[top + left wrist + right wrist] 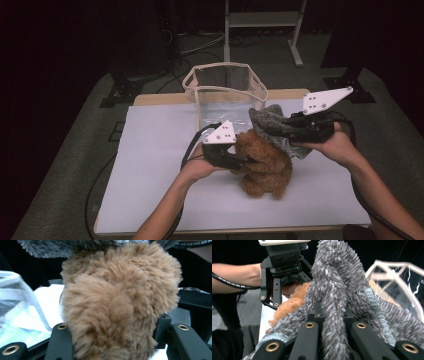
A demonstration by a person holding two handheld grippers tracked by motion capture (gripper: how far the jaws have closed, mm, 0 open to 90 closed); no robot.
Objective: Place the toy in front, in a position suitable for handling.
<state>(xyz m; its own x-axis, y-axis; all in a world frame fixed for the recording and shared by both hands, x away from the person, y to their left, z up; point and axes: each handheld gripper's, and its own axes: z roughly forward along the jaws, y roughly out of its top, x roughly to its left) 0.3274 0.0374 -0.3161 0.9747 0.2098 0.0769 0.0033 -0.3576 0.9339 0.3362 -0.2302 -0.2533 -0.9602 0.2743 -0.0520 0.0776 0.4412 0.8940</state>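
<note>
**Grey cloth held over the brown teddy bear**

The right gripper [289, 131] has its jaws closed on a bunch of fuzzy grey cloth [272, 127]; in the right gripper view the cloth [337, 302] rises between the two black jaws and spills over both sides, its pale blue hem running down the right. The left gripper [240, 161] has clamped its jaws on the brown teddy bear [265, 165]; in the left gripper view the bear's fur [117, 305] bulges out between the jaws, which press in from either side low down.

The relation that matters: the cloth hangs just above and slightly behind the bear, draped against its upper right side, touching the top of its fur. So from the right gripper the bear lies down and toward the person's left. The bear sits upright on the white worktop [150, 175], its long axis roughly vertical, steadied by the left gripper from the left. The right hand [335, 145] carries the cloth and is the one placed to move it; the left hand [200, 167] looks set to hold the bear in place.

Behind both, on the far edge of the worktop, stands a clear bag [225, 92] with cream straps, open at the top (nothing inside that can be made out). It is near the cloth but apart from it.
</note>
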